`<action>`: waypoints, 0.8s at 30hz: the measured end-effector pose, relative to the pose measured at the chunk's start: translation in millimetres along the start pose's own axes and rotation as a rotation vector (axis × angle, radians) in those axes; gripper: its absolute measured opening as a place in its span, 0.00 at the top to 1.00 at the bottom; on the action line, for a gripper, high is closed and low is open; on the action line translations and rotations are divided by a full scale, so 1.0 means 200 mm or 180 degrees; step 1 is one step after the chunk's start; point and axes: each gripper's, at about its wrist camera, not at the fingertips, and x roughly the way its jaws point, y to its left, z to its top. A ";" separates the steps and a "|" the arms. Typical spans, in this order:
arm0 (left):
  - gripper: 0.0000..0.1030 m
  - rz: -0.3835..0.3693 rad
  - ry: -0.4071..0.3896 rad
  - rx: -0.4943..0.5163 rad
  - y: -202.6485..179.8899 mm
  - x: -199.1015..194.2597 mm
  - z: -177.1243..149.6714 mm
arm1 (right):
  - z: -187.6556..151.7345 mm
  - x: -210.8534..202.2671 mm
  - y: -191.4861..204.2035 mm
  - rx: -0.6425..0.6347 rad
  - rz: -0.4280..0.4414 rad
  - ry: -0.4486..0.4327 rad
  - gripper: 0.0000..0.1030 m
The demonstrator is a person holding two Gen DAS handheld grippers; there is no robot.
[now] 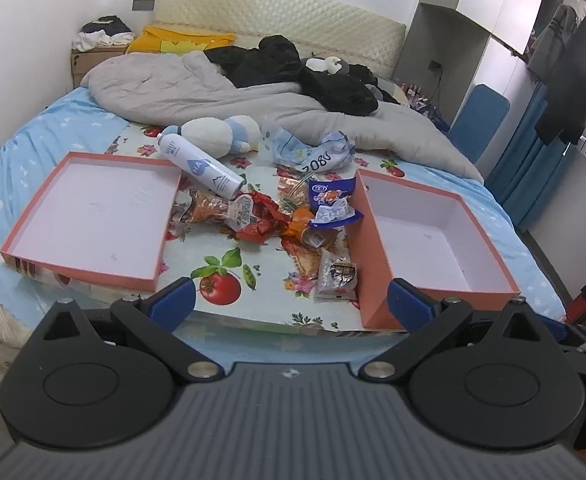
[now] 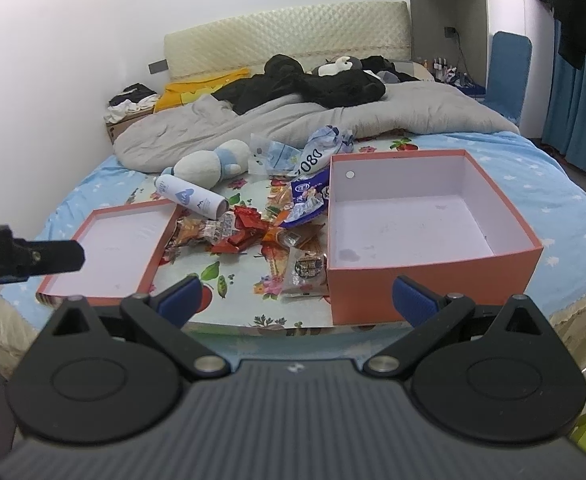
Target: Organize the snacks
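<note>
A pile of snack packets [image 1: 277,220] [image 2: 253,232] lies on a flowered cloth on the bed, between a shallow pink lid [image 1: 89,216] [image 2: 113,252] at left and a deeper empty pink box [image 1: 425,240] [image 2: 413,224] at right. A blue packet [image 1: 329,204] [image 2: 309,200] and a clear packet [image 1: 337,276] [image 2: 305,272] lie next to the box. My left gripper [image 1: 291,300] is open and empty, held back above the bed's near edge. My right gripper [image 2: 297,298] is open and empty, in front of the box.
A white spray can [image 1: 201,164] [image 2: 191,198] leans on the lid's far corner. A plush toy [image 1: 221,134] [image 2: 213,164], crumpled bags [image 1: 313,152], a grey duvet [image 1: 213,92] and black clothes [image 1: 293,68] lie behind. The other tool [image 2: 25,258] shows at far left.
</note>
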 end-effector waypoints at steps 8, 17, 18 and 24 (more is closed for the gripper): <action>0.00 -0.0011 0.0031 0.0022 -0.02 0.00 0.01 | -0.01 0.02 0.00 -0.0015 0.0009 0.0022 0.00; 0.00 0.0001 0.0046 0.0009 -0.02 0.00 0.01 | -0.02 0.02 0.00 -0.0013 0.0021 0.0033 0.00; 0.00 0.0010 0.0052 0.0001 -0.02 0.00 0.01 | -0.02 0.02 0.00 -0.0003 0.0018 0.0032 0.00; 0.00 0.0007 0.0095 -0.0040 0.00 0.04 0.01 | -0.01 0.02 -0.01 -0.0016 -0.0004 0.0039 0.00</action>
